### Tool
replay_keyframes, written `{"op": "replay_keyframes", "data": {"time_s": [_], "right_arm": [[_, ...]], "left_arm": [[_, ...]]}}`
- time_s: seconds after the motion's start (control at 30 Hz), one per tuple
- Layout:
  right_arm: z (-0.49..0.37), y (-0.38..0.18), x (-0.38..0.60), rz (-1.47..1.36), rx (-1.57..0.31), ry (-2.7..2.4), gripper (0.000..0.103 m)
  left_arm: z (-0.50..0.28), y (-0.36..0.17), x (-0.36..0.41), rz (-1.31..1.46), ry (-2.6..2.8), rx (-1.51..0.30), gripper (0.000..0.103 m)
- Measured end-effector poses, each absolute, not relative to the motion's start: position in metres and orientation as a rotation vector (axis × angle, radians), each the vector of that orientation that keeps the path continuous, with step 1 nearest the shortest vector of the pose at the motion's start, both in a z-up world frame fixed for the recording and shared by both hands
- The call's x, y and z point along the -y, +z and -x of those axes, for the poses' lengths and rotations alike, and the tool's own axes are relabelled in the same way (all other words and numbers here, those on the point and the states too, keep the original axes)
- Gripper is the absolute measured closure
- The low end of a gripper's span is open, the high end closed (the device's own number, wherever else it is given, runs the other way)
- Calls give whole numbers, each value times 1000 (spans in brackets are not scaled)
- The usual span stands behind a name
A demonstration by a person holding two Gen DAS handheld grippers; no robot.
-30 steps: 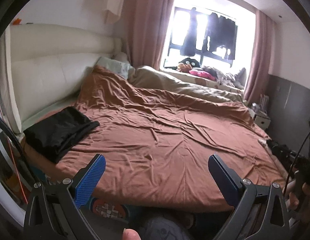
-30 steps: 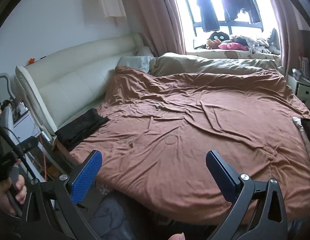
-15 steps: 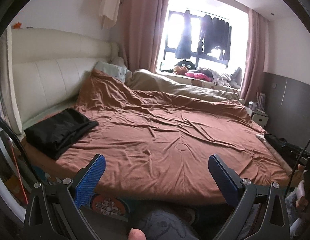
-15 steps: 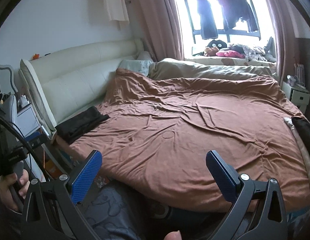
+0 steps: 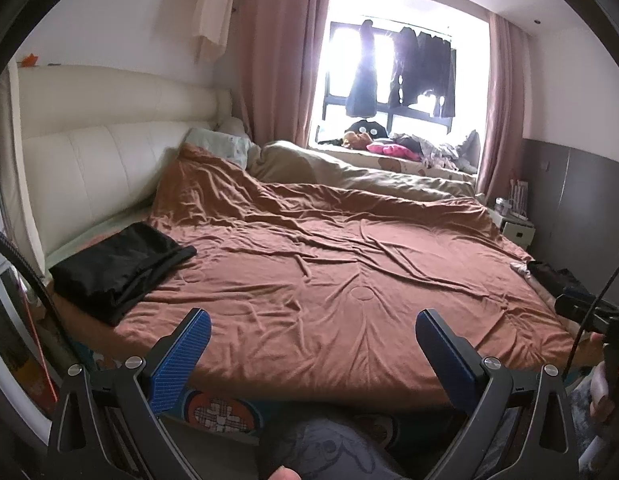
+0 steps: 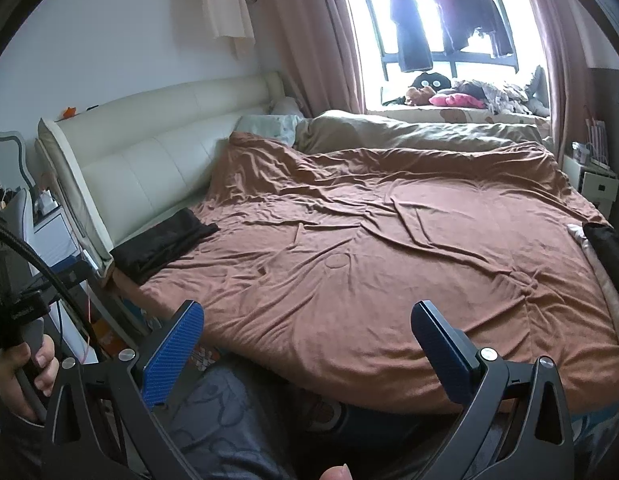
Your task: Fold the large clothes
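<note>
Folding looks partly done, as far as can be judged. At the far left, by the cream headboard [image 5: 109, 152], a black garment [image 5: 117, 268] is seen lying folded on the bed's brown duvet [image 5: 329, 264]. The left hand-held gripper [image 5: 313, 344] is held wide apart over the near edge of the bed, nothing between its blue pads [image 5: 185, 350]. The right hand-held gripper [image 6: 307, 340] is likewise spread wide and empty. At the far right, another dark garment [image 6: 609, 256] (possibly the next piece) is seen at the bed's edge, not yet taken up; whether it is folded cannot be told.
</note>
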State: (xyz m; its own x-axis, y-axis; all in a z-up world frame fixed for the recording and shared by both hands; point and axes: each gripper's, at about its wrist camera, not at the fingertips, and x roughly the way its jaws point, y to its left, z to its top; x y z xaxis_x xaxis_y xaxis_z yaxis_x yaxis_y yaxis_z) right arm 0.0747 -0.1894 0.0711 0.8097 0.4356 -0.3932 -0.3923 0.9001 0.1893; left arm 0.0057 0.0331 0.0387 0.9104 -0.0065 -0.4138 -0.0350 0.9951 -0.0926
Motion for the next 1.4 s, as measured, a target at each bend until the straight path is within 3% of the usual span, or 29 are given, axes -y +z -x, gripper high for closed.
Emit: {"op": "replay_keyframes", "data": {"time_s": [1.4], "right_arm": [[-71,65,195,-110,-430,445,0]], "left_arm": [[-2,53,-37,86,37,-406,0]]}}
